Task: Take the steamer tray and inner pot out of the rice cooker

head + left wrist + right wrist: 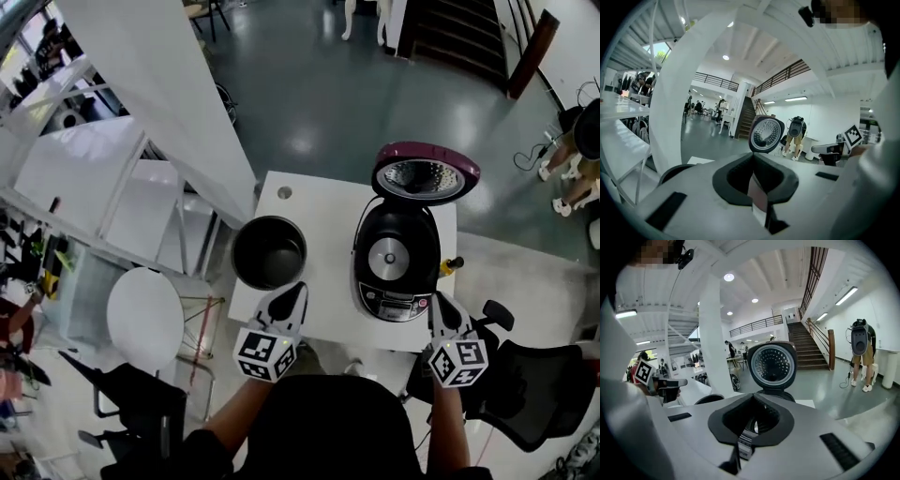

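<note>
No word, brand or number is legible. The control panel (394, 306) of the black, maroon-lidded rice cooker (419, 279), just ahead of the right tongs (442, 302), carries print too small to read; the marker cubes (458, 362) show only black-and-white square patterns.

dark inner pot (269, 251) is sitting upright at centre, just left of the rice cooker (397, 267) (its lid (427, 174) is standing open).

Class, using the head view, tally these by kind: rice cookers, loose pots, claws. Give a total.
rice cooker: 1
inner pot: 1
claws: 2, the left claw and the right claw
total: 4
</note>
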`<control>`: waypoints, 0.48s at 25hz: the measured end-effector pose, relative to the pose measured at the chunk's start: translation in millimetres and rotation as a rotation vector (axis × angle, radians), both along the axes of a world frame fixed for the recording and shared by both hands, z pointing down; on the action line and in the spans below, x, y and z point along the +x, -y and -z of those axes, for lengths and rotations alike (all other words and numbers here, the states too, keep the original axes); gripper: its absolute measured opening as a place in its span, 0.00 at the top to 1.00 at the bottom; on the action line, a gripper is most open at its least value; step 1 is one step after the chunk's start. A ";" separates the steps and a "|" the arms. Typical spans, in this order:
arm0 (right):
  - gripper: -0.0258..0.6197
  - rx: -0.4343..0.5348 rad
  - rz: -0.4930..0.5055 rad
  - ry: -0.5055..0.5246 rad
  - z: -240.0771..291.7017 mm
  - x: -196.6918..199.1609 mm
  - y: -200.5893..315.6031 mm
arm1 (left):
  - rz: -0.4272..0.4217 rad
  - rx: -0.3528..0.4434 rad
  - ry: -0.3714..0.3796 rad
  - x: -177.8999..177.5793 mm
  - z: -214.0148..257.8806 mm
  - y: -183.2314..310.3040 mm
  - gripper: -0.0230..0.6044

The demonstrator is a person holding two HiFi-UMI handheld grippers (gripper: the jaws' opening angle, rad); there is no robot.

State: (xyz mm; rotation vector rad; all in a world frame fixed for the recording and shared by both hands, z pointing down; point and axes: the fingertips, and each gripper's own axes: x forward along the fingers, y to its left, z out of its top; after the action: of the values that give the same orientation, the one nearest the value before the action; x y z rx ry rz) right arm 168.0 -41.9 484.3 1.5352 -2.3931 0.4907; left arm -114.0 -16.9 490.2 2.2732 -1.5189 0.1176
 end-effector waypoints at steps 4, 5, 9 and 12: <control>0.96 0.031 0.013 0.012 2.5 50.2 -33.5 | -0.007 -0.033 -0.032 58.9 -4.2 -27.3 0.96; 0.96 0.040 0.021 0.011 3.7 58.9 -42.4 | -0.002 -0.034 -0.028 70.7 -4.5 -34.8 0.96; 0.96 0.084 0.045 0.002 13.7 86.9 -67.5 | 0.035 0.001 -0.024 109.5 3.5 -63.1 0.96; 0.96 0.105 0.029 0.020 17.0 103.3 -79.8 | 0.060 -0.024 -0.102 122.0 3.3 -78.6 0.96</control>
State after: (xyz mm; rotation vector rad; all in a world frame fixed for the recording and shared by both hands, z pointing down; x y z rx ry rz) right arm 271.3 37.9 467.4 1.5426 -2.4891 0.3810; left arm 8.0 61.7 486.9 2.1783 -1.5234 0.0033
